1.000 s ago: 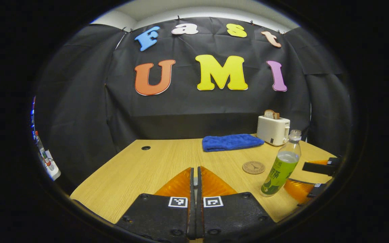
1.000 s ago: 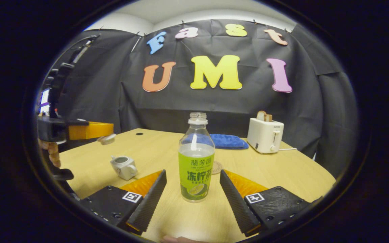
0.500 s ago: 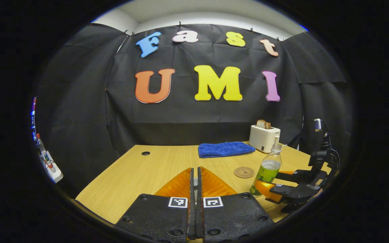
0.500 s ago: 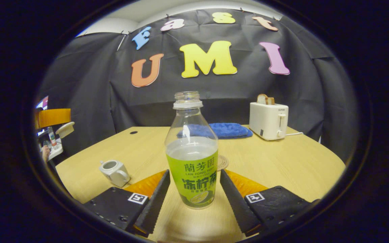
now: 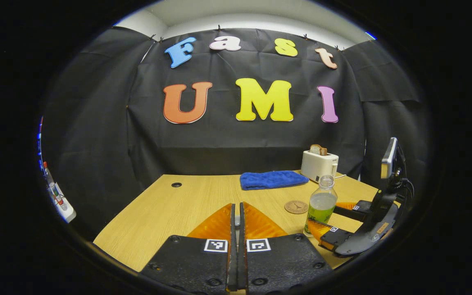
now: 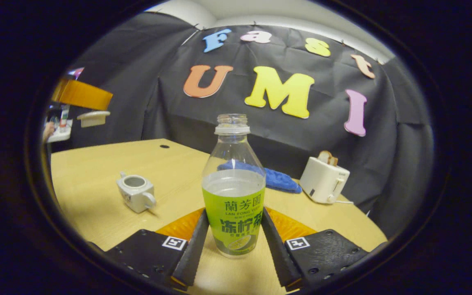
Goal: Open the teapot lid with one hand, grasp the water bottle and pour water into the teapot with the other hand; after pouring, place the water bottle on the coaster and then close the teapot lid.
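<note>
The water bottle (image 6: 232, 196) is clear with a green label, uncapped and part full. It stands between the fingers of my right gripper (image 6: 234, 213), and both fingers press on its label. From the left gripper view, the bottle (image 5: 321, 203) leans slightly in the right gripper (image 5: 327, 221), near the round coaster (image 5: 296, 207). The small white teapot (image 6: 136, 196) sits open on the table, left of the bottle. Its white lid (image 6: 92, 118) hangs under the left gripper's fingers (image 6: 82, 94), high at the left. My left gripper (image 5: 238, 213) is shut.
A white toaster (image 5: 319, 165) with bread and a folded blue towel (image 5: 271, 179) sit at the back of the wooden table (image 5: 170, 209). A cable hole (image 5: 176, 184) is at the back left. A power strip (image 5: 60, 200) lies beyond the table's left edge.
The right gripper's fingers have closed onto the bottle, and gripper and bottle have tilted together. In the left gripper view they have shifted left. The lid is held higher.
</note>
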{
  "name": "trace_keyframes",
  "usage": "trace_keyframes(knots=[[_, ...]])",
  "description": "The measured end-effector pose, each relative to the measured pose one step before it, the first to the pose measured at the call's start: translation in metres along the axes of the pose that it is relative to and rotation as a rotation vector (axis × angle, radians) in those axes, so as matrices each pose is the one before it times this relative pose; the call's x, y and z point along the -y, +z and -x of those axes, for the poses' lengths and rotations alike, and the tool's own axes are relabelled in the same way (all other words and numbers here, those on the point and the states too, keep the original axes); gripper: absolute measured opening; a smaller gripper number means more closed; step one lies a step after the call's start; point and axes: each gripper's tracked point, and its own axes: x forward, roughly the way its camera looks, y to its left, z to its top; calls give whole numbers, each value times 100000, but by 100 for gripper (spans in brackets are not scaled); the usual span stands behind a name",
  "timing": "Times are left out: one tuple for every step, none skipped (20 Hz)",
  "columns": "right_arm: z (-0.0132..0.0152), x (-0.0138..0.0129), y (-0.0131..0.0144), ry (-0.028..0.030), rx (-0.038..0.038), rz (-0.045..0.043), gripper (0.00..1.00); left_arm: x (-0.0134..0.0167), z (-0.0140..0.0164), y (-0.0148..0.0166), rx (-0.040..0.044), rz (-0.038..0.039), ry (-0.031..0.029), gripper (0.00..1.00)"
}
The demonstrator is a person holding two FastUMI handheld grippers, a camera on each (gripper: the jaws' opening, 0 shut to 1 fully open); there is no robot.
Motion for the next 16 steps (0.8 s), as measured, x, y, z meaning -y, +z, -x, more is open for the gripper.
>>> trace_keyframes(knots=[[-61,-791,-279,523,-1531,5977,72,-435,107,121,116,-142,676,3],[-99,-398,-48,-169,-554,5427,73,-585,163,39,122,101,902,2],[-68,184,255,-2107,469,6333,74,-436,189,17,-73,452,655,3],[-145,72,-105,-1709,-1021,5987,73,-351,187,86,392,485,208,2],[-407,-202,-5,-1616,-866,6093,73,-257,175,202,288,934,628,3],[-341,-167,-69,-987,-1301,5277,72,-366,110,60,-326,1033,947,2],[-435,23,-125,-1748,-990,5779,72,-115,-112,-237,-424,268,-34,2],[-230,56,111,-1635,-517,6385,72,72,9,-283,-912,-614,-547,3],[-421,-26,243,-1727,441,6643,72,-321,-115,-156,-473,-870,609,3],[-259,45,352,-1781,855,7396,72,-259,-135,-10,-47,-834,872,3],[-107,-204,235,-1022,878,6364,72,-95,43,0,47,-586,55,3],[-149,-93,285,-964,916,5308,72,37,48,-133,-449,-328,-785,3],[-314,-13,141,-717,650,4146,74,146,-19,-125,-382,-295,-480,3],[-163,14,62,-965,-169,4488,74,-125,97,-21,-270,-383,158,3],[-323,107,93,-1244,349,4361,73,-195,65,5,267,-196,98,3],[-271,212,285,-1175,982,4746,74,-18,139,218,670,45,-277,3]])
